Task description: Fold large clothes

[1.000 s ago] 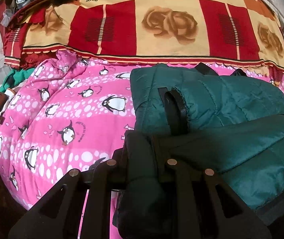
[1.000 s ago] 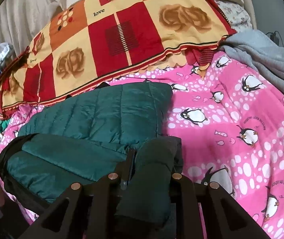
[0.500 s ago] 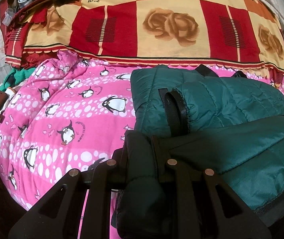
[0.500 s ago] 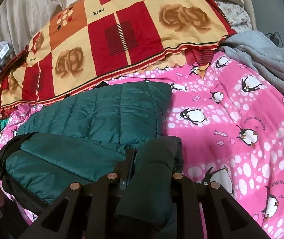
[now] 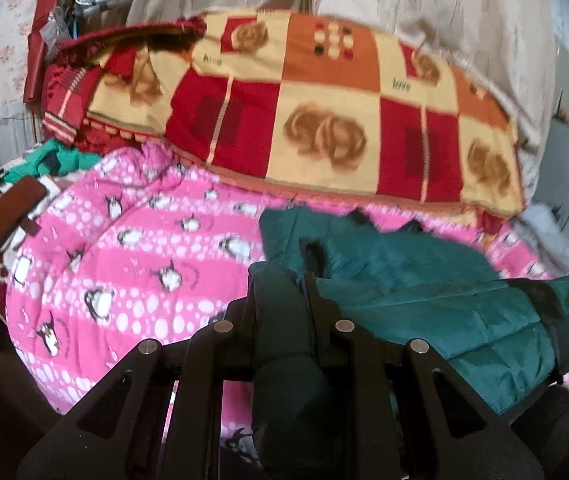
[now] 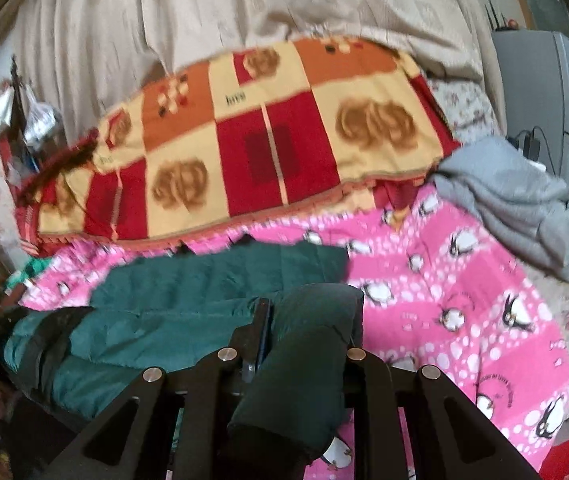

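A dark green quilted jacket (image 5: 424,280) lies partly folded on the pink penguin blanket (image 5: 132,264). My left gripper (image 5: 280,292) is shut on the jacket's near left edge, with a fold of green fabric bunched between its fingers. My right gripper (image 6: 304,320) is shut on the near right edge of the same jacket (image 6: 212,284), fabric bunched between its fingers too. The near edge is lifted off the pink blanket (image 6: 464,288) and stretches between both grippers. Both views are blurred by motion.
A red, orange and cream checked blanket (image 5: 324,120) lies across the back of the bed. A grey garment (image 6: 524,208) lies at the right. A beige curtain (image 6: 204,20) hangs behind. Clutter and green cloth (image 5: 44,160) sit at the far left.
Both grippers have risen and pulled back with the jacket edge still held. The curtain now shows above the checked blanket, and the jacket sits lower in both views.
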